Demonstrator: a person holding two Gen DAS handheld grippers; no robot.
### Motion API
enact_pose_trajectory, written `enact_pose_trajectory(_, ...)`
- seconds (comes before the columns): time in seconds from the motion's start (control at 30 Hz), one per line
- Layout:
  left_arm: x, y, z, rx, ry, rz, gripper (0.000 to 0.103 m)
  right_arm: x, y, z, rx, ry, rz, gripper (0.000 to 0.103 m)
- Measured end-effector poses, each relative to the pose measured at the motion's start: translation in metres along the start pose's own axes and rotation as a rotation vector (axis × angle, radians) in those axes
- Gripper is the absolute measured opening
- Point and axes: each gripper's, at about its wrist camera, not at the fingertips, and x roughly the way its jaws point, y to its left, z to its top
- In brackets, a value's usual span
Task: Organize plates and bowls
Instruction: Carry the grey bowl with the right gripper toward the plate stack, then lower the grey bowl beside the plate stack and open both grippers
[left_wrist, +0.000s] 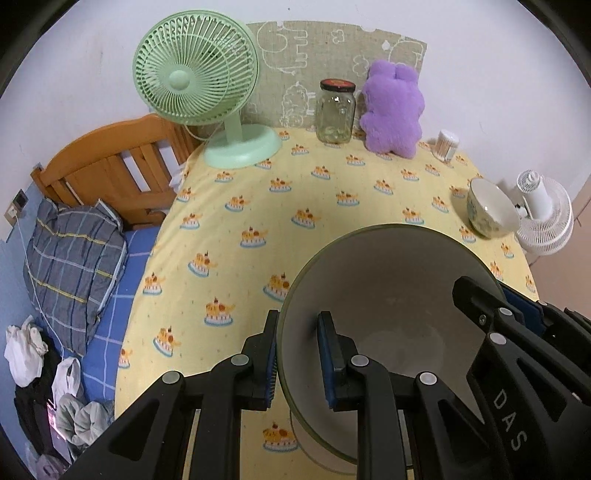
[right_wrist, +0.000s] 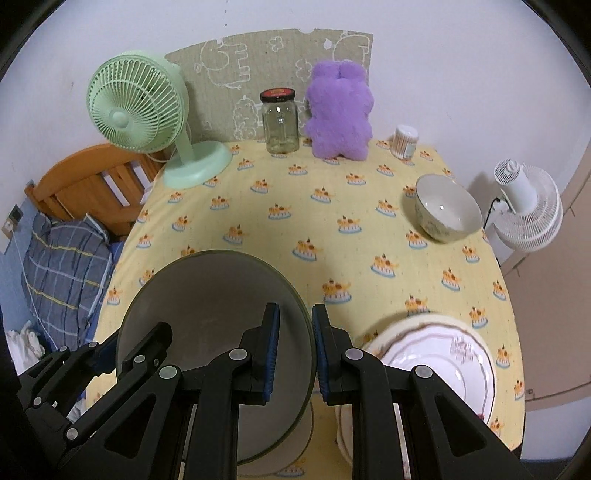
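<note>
2 grippers, left gripper (left_wrist: 297, 354) and right gripper (right_wrist: 295, 350), are each pinching opposite rims of a large grey round dish (right_wrist: 218, 332), holding it above the yellow cake-print tablecloth (right_wrist: 295, 229). Waiting unsorted: white scalloped plates (right_wrist: 443, 362) nearby, cream patterned bowl (right_wrist: 447, 208) farther off.

The bench (right_wrist: 295, 229) is covered by a yellow cloth printed with small cakes and is set against a plain white wall (right_wrist: 443, 74). A grey-green cloth panel (right_wrist: 280, 66) with outlined elephants is fixed to that wall. A wooden bed headboard (left_wrist: 107, 162) is seen at the left, with a plaid pillow (left_wrist: 74, 254) laid on a blue checked sheet (left_wrist: 110, 321). A white floor fan (right_wrist: 528, 206) is placed at the right.
</note>
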Motion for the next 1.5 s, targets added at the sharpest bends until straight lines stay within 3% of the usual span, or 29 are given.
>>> enact_pose_trajectory(0.67, 0.018, -0.003, -0.049, 0.096, 0.09, -0.058, 0.017, 0.015, -0.002, -0.059, 0.07, 0.099, -0.057, 0.021)
enact_pose_trajectory(1.5, 0.05, -0.007, -0.058, 0.124, 0.154, -0.037, 0.017, 0.05, -0.001, -0.063, 0.052, 0.16, -0.084, 0.021)
